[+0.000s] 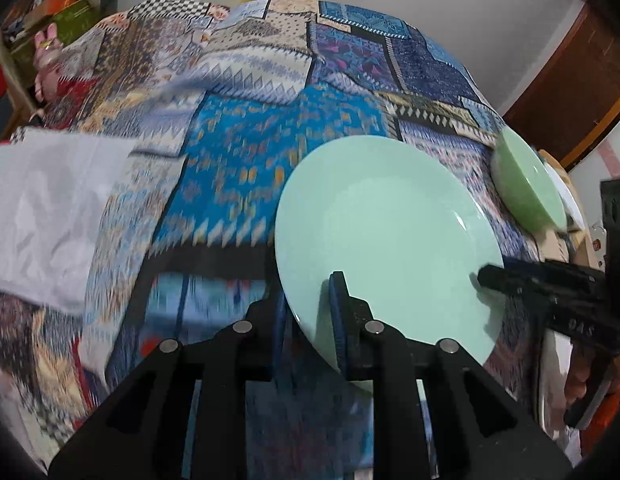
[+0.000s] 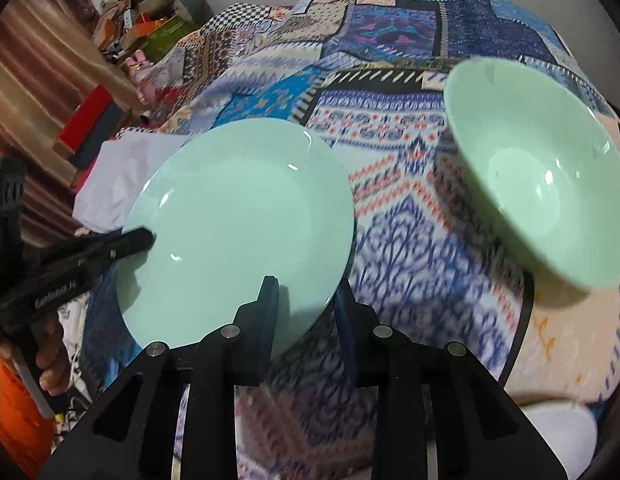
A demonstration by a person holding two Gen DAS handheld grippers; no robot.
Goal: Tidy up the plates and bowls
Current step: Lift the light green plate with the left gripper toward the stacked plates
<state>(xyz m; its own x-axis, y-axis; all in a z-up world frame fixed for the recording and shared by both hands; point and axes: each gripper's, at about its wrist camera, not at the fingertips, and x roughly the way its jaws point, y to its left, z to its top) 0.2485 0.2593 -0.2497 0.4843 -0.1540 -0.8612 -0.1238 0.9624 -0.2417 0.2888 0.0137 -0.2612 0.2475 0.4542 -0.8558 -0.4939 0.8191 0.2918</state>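
A mint-green plate hangs tilted just above the patchwork cloth, held from two sides. My left gripper is shut on its near rim, one finger under the plate and one on top. My right gripper is shut on the opposite rim. In the left wrist view the right gripper's fingertip shows at the plate's right edge. In the right wrist view the left gripper's fingertip shows at the plate's left edge. A pale green bowl sits to the right of the plate.
A patterned patchwork cloth covers the whole surface. A crumpled white sheet lies at the left. Boxes and clutter stand at the far left, and a wooden door at the right. A hand grips the left tool.
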